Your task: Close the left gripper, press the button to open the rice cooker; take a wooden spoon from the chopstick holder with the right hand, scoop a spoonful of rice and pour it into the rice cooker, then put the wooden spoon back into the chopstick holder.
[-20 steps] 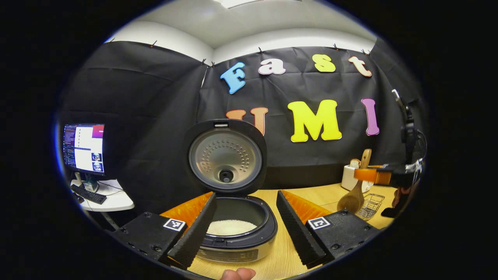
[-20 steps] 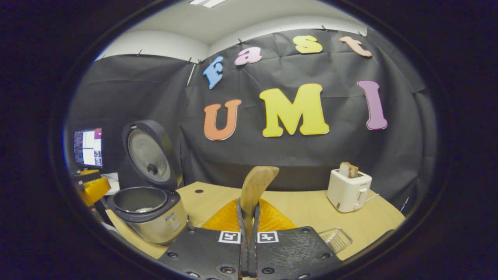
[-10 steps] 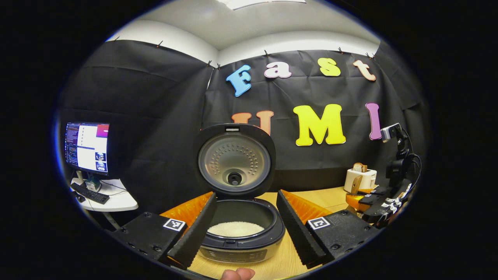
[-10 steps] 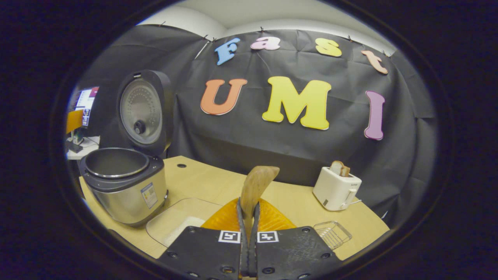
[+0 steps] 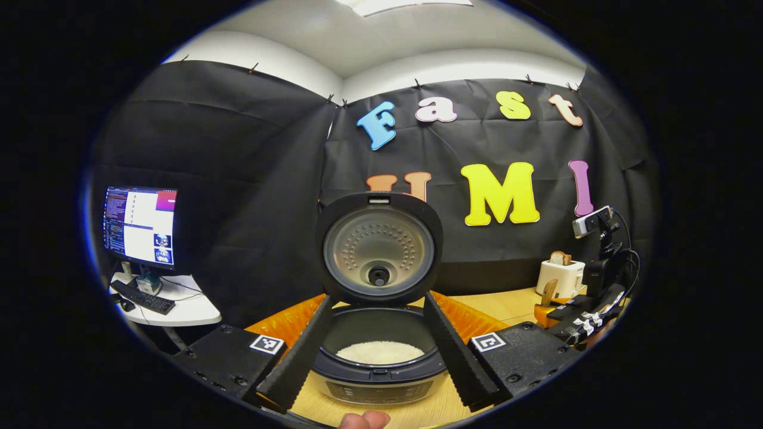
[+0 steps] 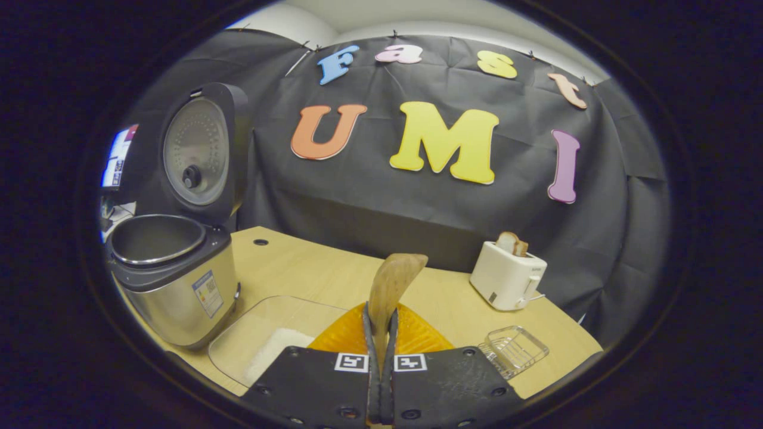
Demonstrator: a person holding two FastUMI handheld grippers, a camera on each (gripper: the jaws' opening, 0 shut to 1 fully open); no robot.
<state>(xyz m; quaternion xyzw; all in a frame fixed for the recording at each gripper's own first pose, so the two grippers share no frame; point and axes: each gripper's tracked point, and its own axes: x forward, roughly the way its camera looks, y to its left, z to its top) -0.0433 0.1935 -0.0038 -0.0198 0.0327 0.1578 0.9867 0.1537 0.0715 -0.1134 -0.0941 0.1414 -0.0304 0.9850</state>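
Observation:
The rice cooker [image 5: 380, 381] stands open in front of my left gripper [image 5: 377, 299], its lid [image 5: 378, 247] upright and white rice [image 5: 380, 353] in the pot. This gripper's fingers [image 5: 298, 351] are spread wide either side of the pot, holding nothing. My right gripper [image 6: 381, 313] is shut on the handle of a wooden spoon [image 6: 393, 277], whose bowl sticks up ahead of the fingers. In the right gripper view the cooker [image 6: 179, 292] is at the left. In the left gripper view the right gripper [image 5: 581, 319] with the spoon [image 5: 547, 292] is at the far right.
A clear glass dish [image 6: 262, 339] with rice lies on the wooden table [image 6: 310, 268] beside the cooker. A white toaster [image 6: 506, 277] with bread and a small clear rack [image 6: 515, 348] are on the right. A monitor [image 5: 140, 226] on a side desk is at the left.
My right gripper has come down and tilted toward the table with the spoon still held; the glass dish of rice has come into its view. The left gripper stays open and has shifted slightly.

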